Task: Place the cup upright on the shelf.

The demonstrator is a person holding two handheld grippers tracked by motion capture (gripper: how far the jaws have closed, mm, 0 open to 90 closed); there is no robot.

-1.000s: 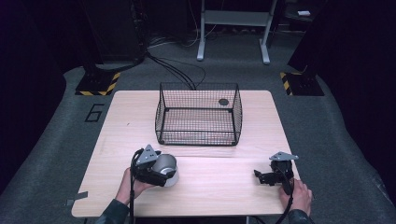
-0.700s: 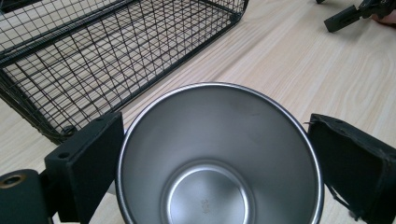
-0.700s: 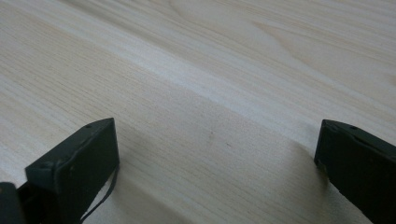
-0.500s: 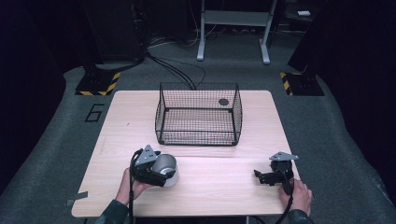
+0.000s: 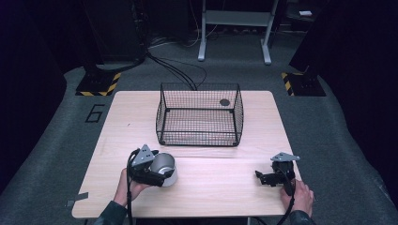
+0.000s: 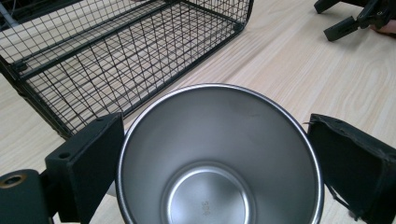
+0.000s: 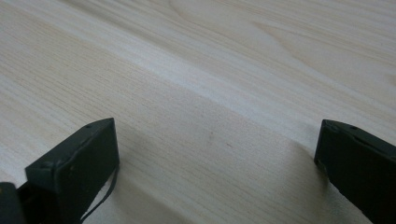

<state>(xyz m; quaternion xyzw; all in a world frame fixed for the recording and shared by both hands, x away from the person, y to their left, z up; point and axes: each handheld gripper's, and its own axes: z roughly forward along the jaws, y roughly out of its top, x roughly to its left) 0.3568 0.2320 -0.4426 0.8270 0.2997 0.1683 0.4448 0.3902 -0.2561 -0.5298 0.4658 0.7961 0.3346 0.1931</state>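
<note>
A steel cup (image 5: 165, 165) stands near the front left of the wooden table (image 5: 220, 187), its open mouth facing my left gripper's camera. My left gripper (image 5: 157, 172) is shut on the steel cup (image 6: 210, 186), one black jaw against each side of the rim. At the front right, my right gripper (image 5: 264, 178) rests low over the bare wood. In the right gripper view that gripper (image 7: 215, 135) is open, its jaws wide apart with nothing between them.
A black wire basket (image 5: 199, 115) stands at the table's middle back, with a small dark round thing (image 5: 225, 102) at its far right corner. In the left gripper view the basket (image 6: 116, 60) is just beyond the cup. Dark floor and stands surround the table.
</note>
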